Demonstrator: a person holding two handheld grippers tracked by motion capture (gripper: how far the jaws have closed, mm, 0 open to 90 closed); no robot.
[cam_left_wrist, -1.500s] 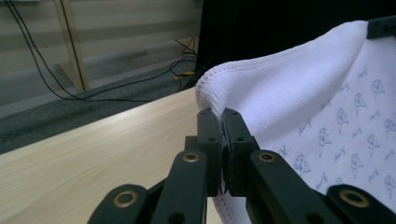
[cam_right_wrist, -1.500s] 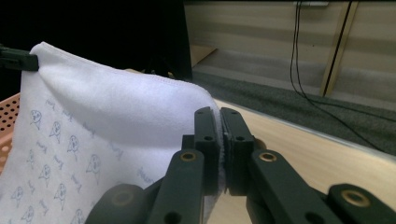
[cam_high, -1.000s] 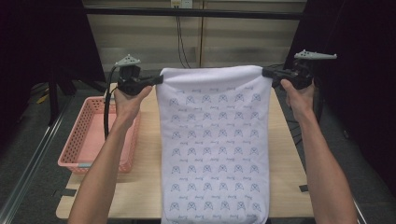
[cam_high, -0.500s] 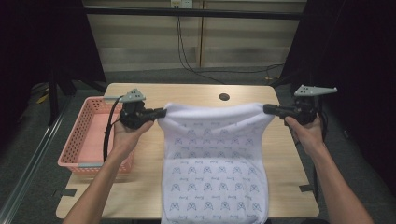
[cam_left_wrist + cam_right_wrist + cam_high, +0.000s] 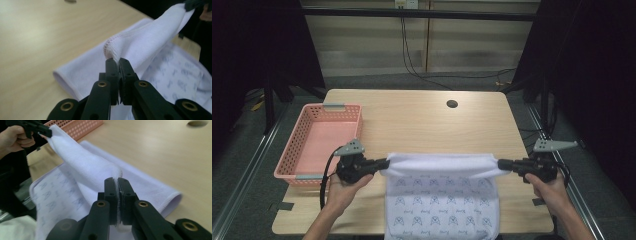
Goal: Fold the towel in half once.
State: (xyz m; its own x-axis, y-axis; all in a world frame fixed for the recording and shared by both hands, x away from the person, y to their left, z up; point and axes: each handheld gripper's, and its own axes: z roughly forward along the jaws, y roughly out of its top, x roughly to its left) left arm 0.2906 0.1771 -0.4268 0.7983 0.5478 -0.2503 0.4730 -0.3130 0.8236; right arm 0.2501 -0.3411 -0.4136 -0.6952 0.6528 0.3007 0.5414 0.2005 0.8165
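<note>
Wooden table (image 5: 422, 125) under me: my left gripper (image 5: 384, 163) and right gripper (image 5: 501, 164) each clamp a towel (image 5: 442, 200) corner, folded edge between jaws; folding half done, laying flat remains.

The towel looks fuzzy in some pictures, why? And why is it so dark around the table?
High view: light falls on the table, the room's sides stay black, and the towel is fairly sharp. Left gripper view: the towel's stitched hem by the left gripper is crisp, its printed part behind blurs. Right gripper view: the pink basket and far hand look soft.
</note>
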